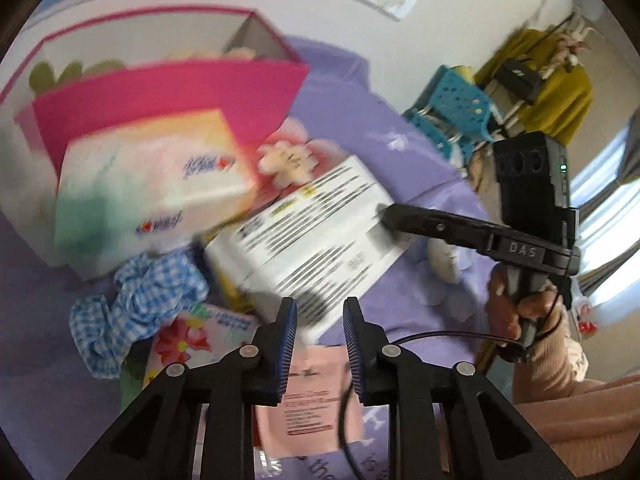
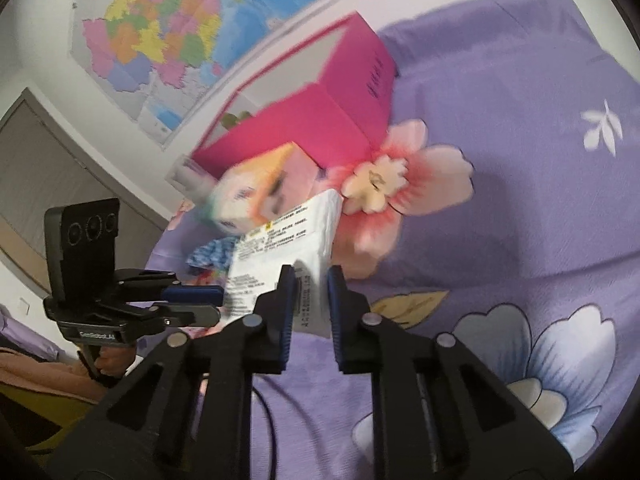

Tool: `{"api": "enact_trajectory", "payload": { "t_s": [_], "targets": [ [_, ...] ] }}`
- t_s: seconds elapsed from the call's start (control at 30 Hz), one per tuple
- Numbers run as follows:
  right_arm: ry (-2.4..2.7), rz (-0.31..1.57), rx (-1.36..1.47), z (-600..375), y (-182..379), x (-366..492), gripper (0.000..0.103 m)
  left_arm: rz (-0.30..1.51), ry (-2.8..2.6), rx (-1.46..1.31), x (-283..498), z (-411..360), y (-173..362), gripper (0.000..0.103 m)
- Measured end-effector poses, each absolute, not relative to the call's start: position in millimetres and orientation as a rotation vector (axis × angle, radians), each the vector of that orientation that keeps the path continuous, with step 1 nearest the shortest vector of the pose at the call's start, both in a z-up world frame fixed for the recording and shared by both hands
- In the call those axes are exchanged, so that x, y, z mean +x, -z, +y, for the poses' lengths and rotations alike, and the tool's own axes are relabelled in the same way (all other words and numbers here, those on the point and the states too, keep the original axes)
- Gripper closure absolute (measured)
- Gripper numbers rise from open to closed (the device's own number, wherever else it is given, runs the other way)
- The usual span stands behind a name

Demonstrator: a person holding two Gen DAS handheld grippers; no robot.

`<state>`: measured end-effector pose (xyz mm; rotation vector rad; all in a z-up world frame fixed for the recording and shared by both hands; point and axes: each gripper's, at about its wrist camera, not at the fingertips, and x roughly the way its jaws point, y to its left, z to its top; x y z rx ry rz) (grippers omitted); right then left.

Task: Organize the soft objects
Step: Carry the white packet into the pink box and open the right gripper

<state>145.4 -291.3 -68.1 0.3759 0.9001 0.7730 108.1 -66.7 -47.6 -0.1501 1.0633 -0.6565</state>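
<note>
now the flat white printed plastic pack (image 2: pixel 280 264) is being pinched at opposite ends by both closed hand-held grippers, right hand-held gripper (image 2: pixel 311 280) and left hand-held gripper (image 1: pixel 320 312), below the open pink cardboard box (image 2: pixel 320 120).

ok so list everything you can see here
pink box: 1, magenta, open, back of bed
tissue pack: 1, pastel, in front of the box
white pack: 1, black print, centre
checked cloth: 1, blue and white, left of white pack
flower-print pack: 1, red flowers, beside the cloth
pink packet: 1, pale pink, below left tongs
bedsheet: 1, purple floral
baskets: teal, count unclear, beside bed
map: 1, multicoloured, wall
garment: 1, mustard, hanging
left tongs: black, shut on white pack
right tongs: black, shut on white pack
hand: 1, on right tongs' handle
</note>
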Motion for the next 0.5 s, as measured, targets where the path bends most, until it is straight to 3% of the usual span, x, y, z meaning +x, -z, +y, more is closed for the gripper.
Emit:
{"api": "enact_trajectory", "payload": {
  "t_s": [0.2, 0.5],
  "targets": [
    [-0.833, 0.852, 0.319, -272, 45, 141, 0.088, 1.013, 0.659, -0.106, 106, -72, 35, 0.080],
    [-0.838, 0.947, 0.363, -270, 78, 149, 0.087, 1.085, 0.579, -0.127, 96, -40, 60, 0.077]
  ]
}}
